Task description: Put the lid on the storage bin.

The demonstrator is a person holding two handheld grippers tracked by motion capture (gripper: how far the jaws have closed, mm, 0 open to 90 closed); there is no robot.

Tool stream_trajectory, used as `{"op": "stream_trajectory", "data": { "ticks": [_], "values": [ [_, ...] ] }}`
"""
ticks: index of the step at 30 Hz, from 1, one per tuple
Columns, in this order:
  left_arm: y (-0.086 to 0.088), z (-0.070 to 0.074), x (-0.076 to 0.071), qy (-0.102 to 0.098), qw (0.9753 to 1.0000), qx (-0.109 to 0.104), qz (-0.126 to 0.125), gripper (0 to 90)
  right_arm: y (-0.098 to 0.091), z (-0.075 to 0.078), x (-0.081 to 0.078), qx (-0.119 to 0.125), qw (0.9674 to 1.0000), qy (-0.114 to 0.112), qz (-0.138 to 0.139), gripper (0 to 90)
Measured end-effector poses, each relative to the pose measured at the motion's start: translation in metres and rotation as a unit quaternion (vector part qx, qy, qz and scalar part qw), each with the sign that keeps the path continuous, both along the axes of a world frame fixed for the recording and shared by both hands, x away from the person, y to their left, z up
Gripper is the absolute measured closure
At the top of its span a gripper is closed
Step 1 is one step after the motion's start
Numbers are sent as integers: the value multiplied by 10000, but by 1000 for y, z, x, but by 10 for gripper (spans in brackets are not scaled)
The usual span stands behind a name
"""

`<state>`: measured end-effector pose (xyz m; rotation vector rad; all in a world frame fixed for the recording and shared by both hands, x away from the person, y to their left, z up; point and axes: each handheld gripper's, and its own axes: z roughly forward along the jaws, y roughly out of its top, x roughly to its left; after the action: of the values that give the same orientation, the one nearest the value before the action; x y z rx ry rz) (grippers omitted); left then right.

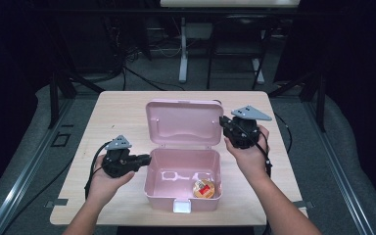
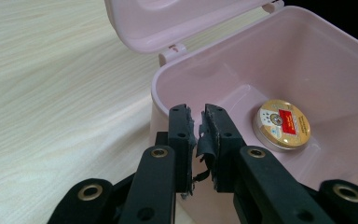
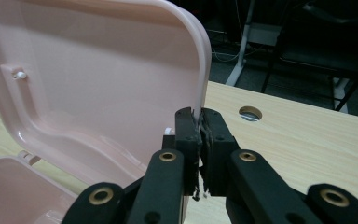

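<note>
Dark room and black frame legs ring one pale wooden worktop [image 1: 112, 117], and on it stands one pink box [image 1: 183, 182] with its lid [image 1: 183, 122] hinged up at the far side. Two tongs are at work, one per hand. Right tongs [image 1: 223, 122] sit at the lid's right edge: in the right gripper view [image 3: 199, 123] the jaws are pressed almost together with the thin rim of the lid caught between the pads — a grip on the lid's edge, near its upper right corner. Left tongs [image 1: 147, 159] lie level at the left wall of the box, tips just at the rim; in the left gripper view [image 2: 196, 119] the jaws stand close with a narrow gap, frayed black pad lining hanging between them, and the box's rim appears to sit at that gap — whether the pads truly press on it cannot be told from these views. Inside the box lies one round tin [image 1: 203, 188] with a gold lid and a red label, flat on the floor toward the front right corner; it is well apart from both tongs. One round cable hole [image 3: 250, 113] shows in the worktop behind the lid. Two forearms come in from the near edge, and a black cable trails from each tool.
</note>
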<state>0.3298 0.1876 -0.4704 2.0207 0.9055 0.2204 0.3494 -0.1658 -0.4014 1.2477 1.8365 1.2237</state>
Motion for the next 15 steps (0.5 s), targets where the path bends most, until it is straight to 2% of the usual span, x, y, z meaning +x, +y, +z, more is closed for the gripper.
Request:
{"op": "stream_trajectory", "data": {
  "ticks": [8, 15],
  "values": [
    [-1, 0, -1, 5, 10000, 12, 27, 816, -1, -3, -9, 32, 9999, -162, 29, 860],
    [-2, 0, -2, -6, 10000, 7, 98, 815, -2, -5, -2, 179, 9997, -168, 30, 864]
  ]
}}
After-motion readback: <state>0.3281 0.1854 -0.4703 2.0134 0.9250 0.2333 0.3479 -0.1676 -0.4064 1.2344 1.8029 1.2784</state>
